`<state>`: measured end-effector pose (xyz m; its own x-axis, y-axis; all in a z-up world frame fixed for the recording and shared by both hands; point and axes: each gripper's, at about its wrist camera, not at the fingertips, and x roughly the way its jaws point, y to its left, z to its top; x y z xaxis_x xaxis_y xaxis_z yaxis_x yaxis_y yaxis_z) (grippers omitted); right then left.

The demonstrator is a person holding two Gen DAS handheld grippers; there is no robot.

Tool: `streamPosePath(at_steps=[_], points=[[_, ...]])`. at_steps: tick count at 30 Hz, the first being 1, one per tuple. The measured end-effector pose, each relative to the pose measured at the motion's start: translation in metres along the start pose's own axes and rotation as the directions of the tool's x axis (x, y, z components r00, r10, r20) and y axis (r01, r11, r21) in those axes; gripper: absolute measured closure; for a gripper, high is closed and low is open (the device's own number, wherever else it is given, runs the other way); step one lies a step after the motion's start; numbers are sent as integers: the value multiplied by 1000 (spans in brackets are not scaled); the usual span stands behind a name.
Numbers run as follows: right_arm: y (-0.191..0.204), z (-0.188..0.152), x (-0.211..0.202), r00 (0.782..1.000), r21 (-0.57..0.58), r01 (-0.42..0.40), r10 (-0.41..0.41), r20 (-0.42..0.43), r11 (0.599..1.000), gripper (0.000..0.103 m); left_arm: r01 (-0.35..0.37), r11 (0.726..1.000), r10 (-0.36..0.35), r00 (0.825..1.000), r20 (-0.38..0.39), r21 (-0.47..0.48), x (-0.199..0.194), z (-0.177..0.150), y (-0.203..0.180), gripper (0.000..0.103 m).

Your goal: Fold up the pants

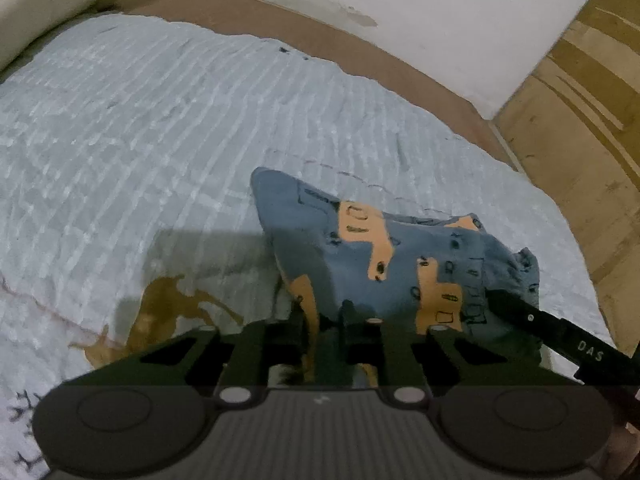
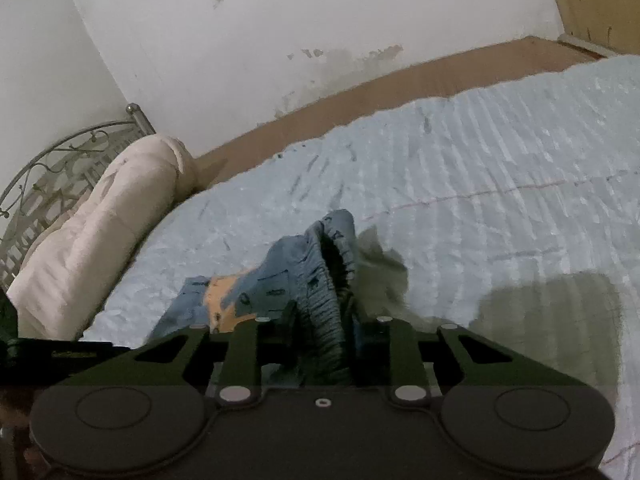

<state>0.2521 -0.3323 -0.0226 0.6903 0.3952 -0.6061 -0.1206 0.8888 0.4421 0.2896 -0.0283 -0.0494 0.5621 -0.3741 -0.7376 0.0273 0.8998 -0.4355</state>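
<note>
Blue cotton with orange patches, that's the pants (image 1: 384, 264), and right now they're bunched up and lifted partly off the bed (image 1: 140, 140), hanging between the two grippers. The left gripper (image 1: 324, 320) has its fingers pinched together on a fold of the printed fabric. The right gripper (image 2: 324, 320) is clamped on the gathered elastic waistband, which runs straight down between its fingers. In the left view you can also see the right gripper's black finger poking in from the side, touching the same bundle, so the two grips are close together.

My read: this is the pick-up-and-spread step, not folding proper yet. The pants are still a crumpled lump, no flat layers anywhere. I honestly can't tell which part the left one holds, could be a leg or the other side of the waist, the cloth is too scrunched up.

Next move probably calls for pulling the two grips apart so the fabric stretches out, then laying it flat on the light blue quilt. There's open room toward the pillow (image 2: 100, 232) and the wall.
</note>
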Motion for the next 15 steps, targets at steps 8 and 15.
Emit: streamPosePath(at_steps=[8,15], points=[[49,8,-14,998,-30,-25,26,59,999,80,-15,993,8,998,63,116,-33,32,5,88],[101,16,3,992,22,-102,100,78,995,80,-56,991,41,992,120,120,-71,62,45,88]])
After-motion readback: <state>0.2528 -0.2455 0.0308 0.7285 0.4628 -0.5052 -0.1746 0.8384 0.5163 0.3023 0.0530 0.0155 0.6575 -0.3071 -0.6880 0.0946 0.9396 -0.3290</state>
